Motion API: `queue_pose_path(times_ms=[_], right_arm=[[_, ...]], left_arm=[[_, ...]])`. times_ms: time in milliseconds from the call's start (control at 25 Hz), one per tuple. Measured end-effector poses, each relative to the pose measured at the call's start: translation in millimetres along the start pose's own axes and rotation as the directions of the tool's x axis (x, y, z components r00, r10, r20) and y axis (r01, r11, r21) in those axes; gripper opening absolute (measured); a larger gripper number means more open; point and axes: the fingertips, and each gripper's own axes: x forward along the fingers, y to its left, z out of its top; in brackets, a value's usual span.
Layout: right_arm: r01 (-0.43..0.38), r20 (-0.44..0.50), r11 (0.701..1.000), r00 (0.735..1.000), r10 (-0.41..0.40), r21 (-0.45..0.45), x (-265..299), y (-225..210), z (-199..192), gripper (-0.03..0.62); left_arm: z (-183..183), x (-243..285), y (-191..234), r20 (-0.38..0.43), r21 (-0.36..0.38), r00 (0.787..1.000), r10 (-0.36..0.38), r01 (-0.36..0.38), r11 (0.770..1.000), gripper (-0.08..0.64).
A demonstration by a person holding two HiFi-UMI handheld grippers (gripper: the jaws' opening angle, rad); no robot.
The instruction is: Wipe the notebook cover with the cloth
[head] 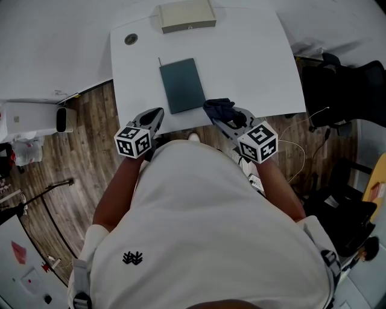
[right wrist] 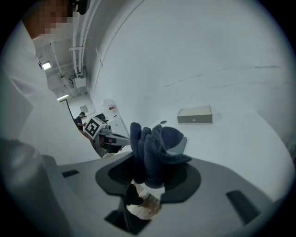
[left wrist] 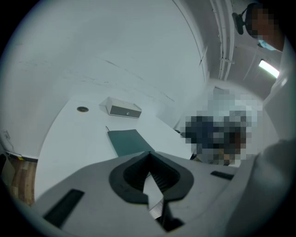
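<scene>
The dark teal notebook [head: 181,85] lies flat in the middle of the white table [head: 253,54]; it also shows in the left gripper view [left wrist: 127,141]. My right gripper [head: 218,116] is shut on a bunched dark blue cloth [head: 221,107] at the table's near edge, just right of the notebook's near corner. The right gripper view shows the cloth [right wrist: 155,143] sticking up out of the jaws [right wrist: 150,163], hiding most of the notebook. My left gripper [head: 158,113] hangs shut and holding nothing at the near edge, left of the notebook, its tips meeting [left wrist: 149,155].
A beige box [head: 187,16] stands at the table's far edge, with a round cable grommet [head: 131,39] to its left. Black office chairs [head: 344,90] stand right of the table. A white appliance [head: 30,117] sits on the wooden floor at left.
</scene>
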Motion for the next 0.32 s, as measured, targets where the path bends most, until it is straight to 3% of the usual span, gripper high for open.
queue_pose_path(times_ms=[320], right_arm=[[0.019,-0.033,1.000,0.999,-0.019,0.003,-0.8,-5.0,-13.9,0.149]], left_arm=[[-7.6,13.7,8.2,-0.042,-0.008,0.999,0.013,-0.014,1.000,0.008]])
